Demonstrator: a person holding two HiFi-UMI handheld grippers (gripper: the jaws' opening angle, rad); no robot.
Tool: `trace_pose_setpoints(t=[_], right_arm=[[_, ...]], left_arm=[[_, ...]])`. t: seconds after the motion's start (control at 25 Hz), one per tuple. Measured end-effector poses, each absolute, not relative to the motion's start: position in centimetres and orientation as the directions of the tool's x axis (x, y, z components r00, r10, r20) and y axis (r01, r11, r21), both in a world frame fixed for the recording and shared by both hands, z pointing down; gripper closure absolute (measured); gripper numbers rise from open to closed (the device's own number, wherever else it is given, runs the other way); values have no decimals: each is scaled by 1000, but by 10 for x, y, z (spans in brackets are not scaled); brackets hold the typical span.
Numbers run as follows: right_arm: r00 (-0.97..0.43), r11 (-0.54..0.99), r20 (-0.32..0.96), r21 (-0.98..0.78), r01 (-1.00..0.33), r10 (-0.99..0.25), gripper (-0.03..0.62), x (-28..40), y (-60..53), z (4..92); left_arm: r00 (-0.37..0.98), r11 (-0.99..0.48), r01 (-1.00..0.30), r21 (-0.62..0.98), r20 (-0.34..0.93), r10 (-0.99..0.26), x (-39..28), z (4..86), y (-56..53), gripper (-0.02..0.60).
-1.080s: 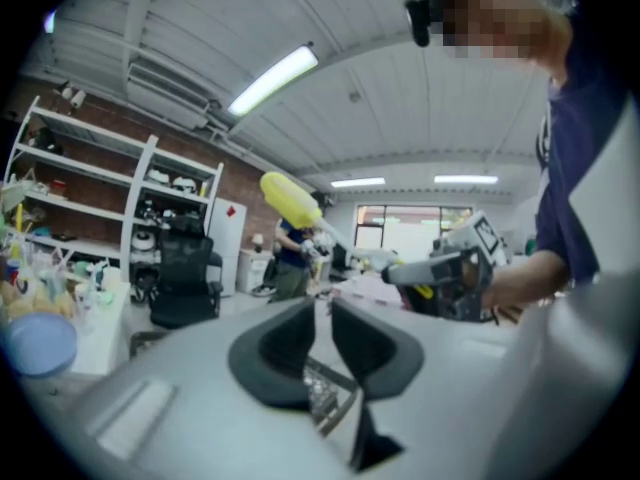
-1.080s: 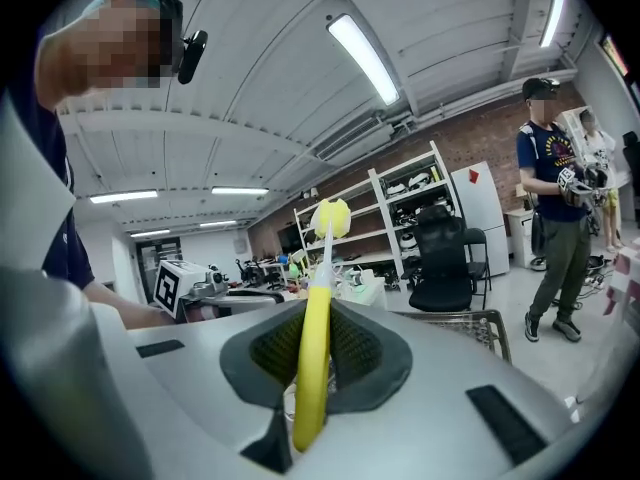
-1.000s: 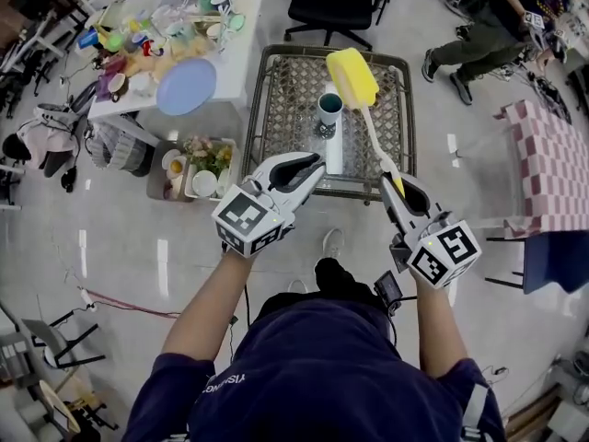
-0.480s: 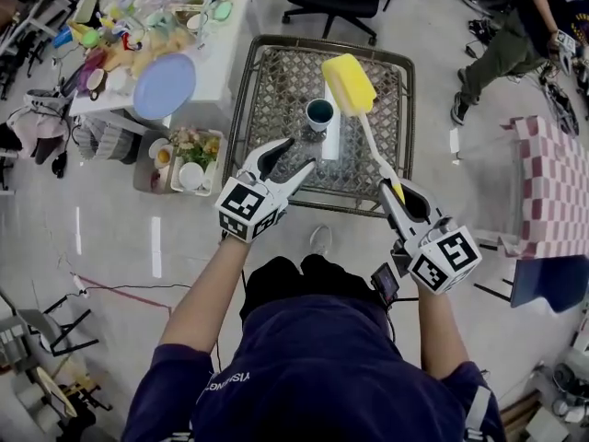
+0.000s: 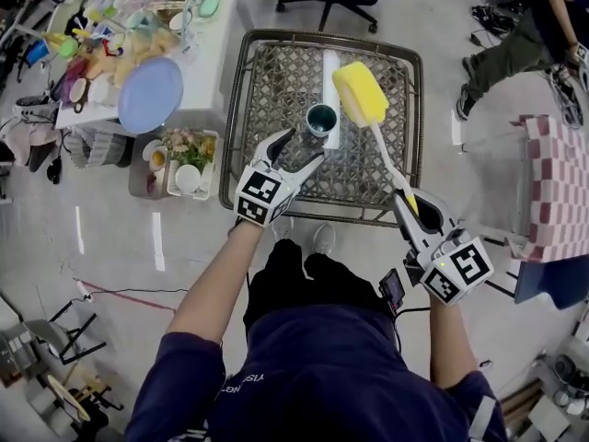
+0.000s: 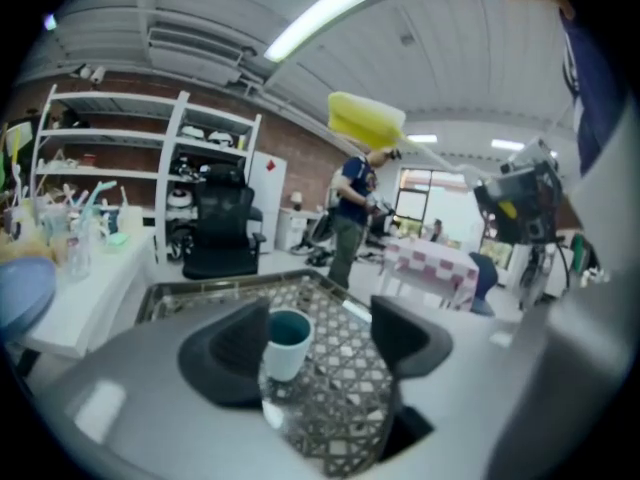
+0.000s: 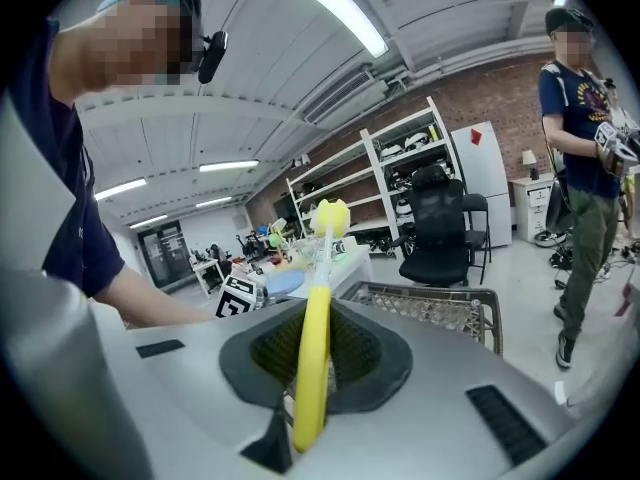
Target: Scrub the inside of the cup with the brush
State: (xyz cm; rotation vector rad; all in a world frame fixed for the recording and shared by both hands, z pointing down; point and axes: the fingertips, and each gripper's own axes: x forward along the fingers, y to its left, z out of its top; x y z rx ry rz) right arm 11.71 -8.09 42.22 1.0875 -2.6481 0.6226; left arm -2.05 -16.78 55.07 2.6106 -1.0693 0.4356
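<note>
Cup (image 6: 288, 340) btwn left gripper (image 6: 320, 320) fingers (image 6: 225, 353), just opening.

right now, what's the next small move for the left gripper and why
Probably ease the left gripper forward and close on the cup. Its jaws have just been opening, the cup shows between them untouched, and the brush in the right gripper hangs up near the cup, which nothing steadies.

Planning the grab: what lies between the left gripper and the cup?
Only bare lattice tabletop, per left gripper view. The left gripper, jaws just opening, holds nothing.
</note>
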Motion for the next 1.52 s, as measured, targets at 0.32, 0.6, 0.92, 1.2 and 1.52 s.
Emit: trace_pose_setpoints(t=[0.32, 0.6, 0.92, 1.2, 1.52], right_arm=[[-668, 589, 369, -316, -744, -646, 563, 112, -102, 448], [-666, 580, 387, -328, -746, -638, 563, 104, -112, 474], [-650, 563, 434, -326, -759, -625, 563, 110, -119, 499], [-649, 568, 453, -319, -759, -612, 563, 112, -127, 512], [-645, 566, 469, -319, -760, -603, 563, 121, -127, 522]], left_arm=[[691, -723, -679, 130, 446, -569, -14, 597, -192, 237], [704, -752, -648, 125, 477, -527, -5, 644, -209, 183], [736, -785, -606, 133, 467, -490, 10, 683, -229, 175], [761, -814, -570, 111, 444, -473, 24, 700, -241, 160], [775, -827, -552, 109, 433, -460, 33, 706, -245, 161]])
